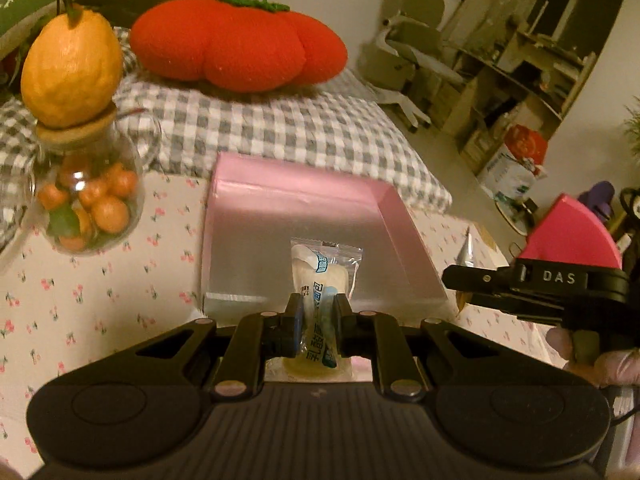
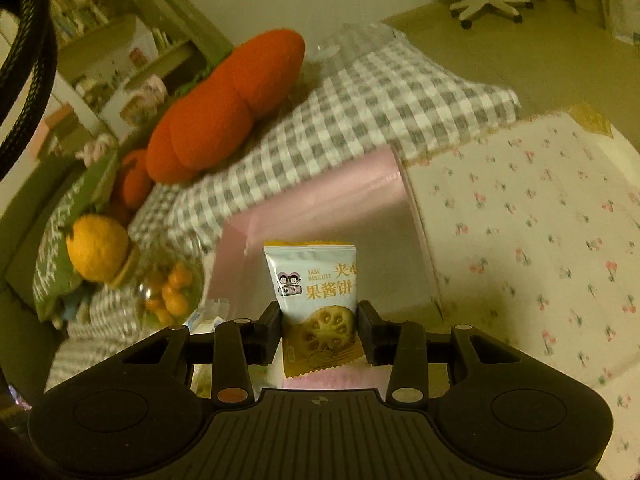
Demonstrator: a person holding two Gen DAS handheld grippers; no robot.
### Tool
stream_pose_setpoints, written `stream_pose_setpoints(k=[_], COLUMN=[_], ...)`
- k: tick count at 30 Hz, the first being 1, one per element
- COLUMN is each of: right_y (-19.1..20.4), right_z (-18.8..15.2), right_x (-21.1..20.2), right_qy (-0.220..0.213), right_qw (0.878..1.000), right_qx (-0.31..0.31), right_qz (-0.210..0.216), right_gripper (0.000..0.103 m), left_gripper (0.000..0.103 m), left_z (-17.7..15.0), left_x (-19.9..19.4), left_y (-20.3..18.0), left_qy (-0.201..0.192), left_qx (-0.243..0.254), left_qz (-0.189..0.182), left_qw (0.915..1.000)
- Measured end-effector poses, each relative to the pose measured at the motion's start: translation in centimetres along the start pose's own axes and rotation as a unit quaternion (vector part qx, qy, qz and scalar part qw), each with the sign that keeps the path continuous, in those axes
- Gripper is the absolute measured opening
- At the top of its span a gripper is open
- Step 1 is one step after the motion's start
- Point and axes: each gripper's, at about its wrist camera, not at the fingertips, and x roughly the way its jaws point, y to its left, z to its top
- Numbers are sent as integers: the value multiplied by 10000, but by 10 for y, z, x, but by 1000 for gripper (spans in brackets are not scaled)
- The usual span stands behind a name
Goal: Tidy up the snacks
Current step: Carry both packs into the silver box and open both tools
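Left gripper (image 1: 318, 320) pinches clear-wrapped snack (image 1: 324, 276); right gripper (image 2: 320, 326) clamps jam biscuit packet (image 2: 316, 300). Pink box (image 1: 248, 204) sits just ahead, likely the drop spot.

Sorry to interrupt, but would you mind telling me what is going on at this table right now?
A person is sorting snacks with a handheld gripper in each hand. The left gripper is shut on a clear-wrapped snack, and the right gripper is shut on a jam biscuit packet. Both are held just in front of an open pink box on the floral tablecloth. Neither snack is in the box yet.
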Motion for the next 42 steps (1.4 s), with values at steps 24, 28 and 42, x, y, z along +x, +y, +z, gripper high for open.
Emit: stream_pose_setpoints(k=[24, 28, 42], right_y=[-26, -23, -26], right_z=[7, 5, 7], right_x=[50, 51, 43], right_qy=[-238, -212, -132], right_qw=[9989, 9991, 9992], right_qx=[288, 183, 235], right_qz=[-281, -332, -301], right_gripper=[39, 41, 73], left_gripper=[11, 11, 64], left_z=[19, 18, 12], left_x=[77, 79, 74], left_y=[14, 14, 1], left_qy=[-39, -29, -80], left_qx=[402, 440, 826], left_qz=[512, 546, 682], left_qw=[9979, 9975, 9942])
